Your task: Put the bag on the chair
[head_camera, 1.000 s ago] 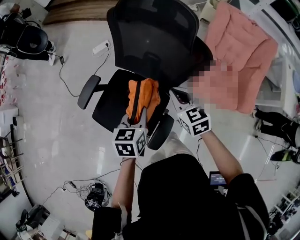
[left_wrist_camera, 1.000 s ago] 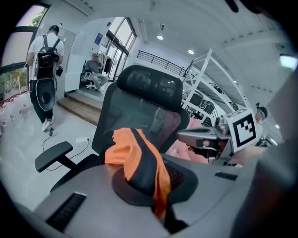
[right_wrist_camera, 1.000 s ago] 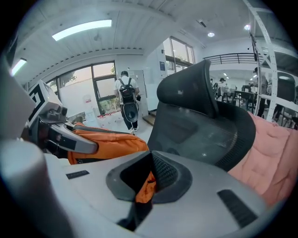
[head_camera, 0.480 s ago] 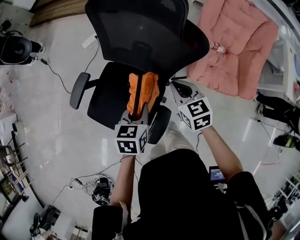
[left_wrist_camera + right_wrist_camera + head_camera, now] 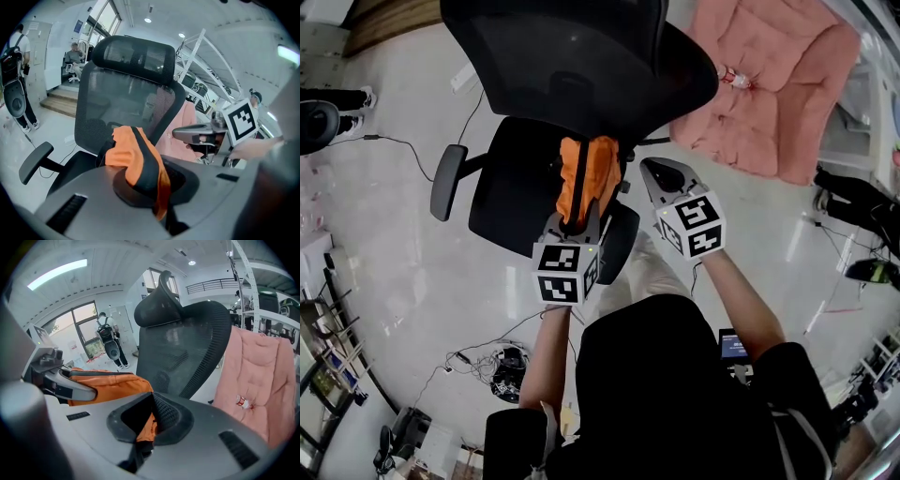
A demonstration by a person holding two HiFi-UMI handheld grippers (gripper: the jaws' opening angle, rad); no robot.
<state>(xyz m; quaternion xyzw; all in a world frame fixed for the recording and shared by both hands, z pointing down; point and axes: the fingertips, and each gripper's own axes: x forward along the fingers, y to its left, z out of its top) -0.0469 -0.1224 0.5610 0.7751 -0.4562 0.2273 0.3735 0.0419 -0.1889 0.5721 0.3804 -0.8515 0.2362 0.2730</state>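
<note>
Orange bag [image 5: 589, 169], mid-frame over chair [image 5: 511, 192]: soft, light, floppy. Pinched between fingers of left gripper [image 5: 574, 223] and right gripper [image 5: 650, 169]. Strap likely firmest hold.

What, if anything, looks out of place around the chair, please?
A small bottle lies loose on the pink cushion beside the chair. Otherwise nothing stands out: the bag hangs crumpled over the seat, pinched by the left gripper and the right gripper.
</note>
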